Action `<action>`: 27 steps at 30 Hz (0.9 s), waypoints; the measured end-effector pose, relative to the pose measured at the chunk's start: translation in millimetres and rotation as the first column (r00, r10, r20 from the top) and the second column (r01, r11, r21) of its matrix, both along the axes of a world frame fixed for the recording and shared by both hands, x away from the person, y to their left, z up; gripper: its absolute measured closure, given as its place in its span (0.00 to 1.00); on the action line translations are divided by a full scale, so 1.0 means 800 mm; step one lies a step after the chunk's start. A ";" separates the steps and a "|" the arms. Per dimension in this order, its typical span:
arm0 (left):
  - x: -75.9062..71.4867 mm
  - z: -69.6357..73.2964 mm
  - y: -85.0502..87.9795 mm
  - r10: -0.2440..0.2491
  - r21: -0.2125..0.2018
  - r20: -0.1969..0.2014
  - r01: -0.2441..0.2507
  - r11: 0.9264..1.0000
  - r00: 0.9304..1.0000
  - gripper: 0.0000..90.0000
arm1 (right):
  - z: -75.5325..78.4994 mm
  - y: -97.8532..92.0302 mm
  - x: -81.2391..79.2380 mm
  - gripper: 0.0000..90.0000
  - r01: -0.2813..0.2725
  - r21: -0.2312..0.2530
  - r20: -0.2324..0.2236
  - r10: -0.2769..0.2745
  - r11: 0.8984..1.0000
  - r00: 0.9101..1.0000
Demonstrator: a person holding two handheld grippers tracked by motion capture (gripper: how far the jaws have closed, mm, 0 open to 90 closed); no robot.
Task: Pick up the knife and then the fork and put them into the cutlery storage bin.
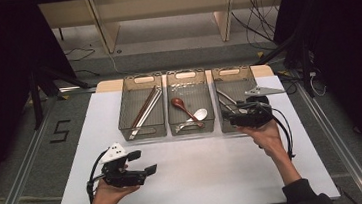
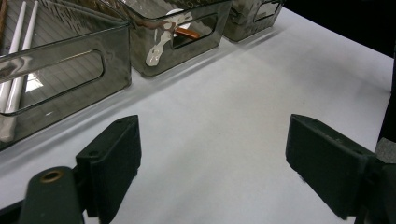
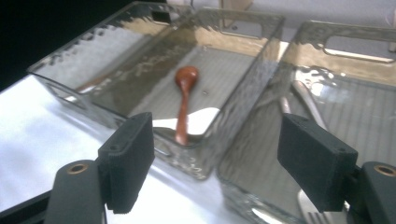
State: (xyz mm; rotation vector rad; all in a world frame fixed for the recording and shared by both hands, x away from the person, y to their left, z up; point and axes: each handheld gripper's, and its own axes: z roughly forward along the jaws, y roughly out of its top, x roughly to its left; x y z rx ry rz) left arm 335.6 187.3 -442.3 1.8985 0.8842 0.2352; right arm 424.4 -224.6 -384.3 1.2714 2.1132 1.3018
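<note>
Three clear bins stand side by side at the far edge of the bench (image 1: 195, 171). The right tongs (image 1: 238, 119) hover over the near end of the right bin (image 1: 231, 74), jaws wide apart and holding nothing. That bin holds metal cutlery (image 3: 303, 100); a fork end (image 3: 310, 210) shows at the near wall, just under the jaws. The long axis of these pieces runs from the bin's far left corner toward its near right, tines toward the person.

Risks from here:
- Jaws set across the pile may pinch two pieces at once, since the pieces lie touching.
- A grip near the tine end would leave the handle swinging and likely to slip.
- The thin bin wall stands close to the left jaw; striking it could shift the bin against the middle bin (image 1: 187, 76), where a brown spoon (image 3: 184, 100) and a white spoon (image 1: 200, 114) lie.

The left tongs (image 1: 142, 163) rest low over bare bench, wide open and empty, well apart from the left bin (image 1: 137, 81) with its chopsticks (image 1: 144, 110).
</note>
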 end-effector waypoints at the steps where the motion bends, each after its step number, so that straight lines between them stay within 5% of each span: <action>1: 0.000 0.000 0.000 -0.001 0.001 0.001 0.001 1.000 1.000 0.20 | 0.000 0.001 -0.004 0.31 -0.005 0.004 0.010 0.005 1.000 1.000; 27: 0.002 0.000 0.001 0.003 -0.011 -0.009 -0.003 1.000 1.000 0.20 | -0.032 0.004 -0.078 0.30 -0.075 0.060 0.090 0.070 0.995 0.993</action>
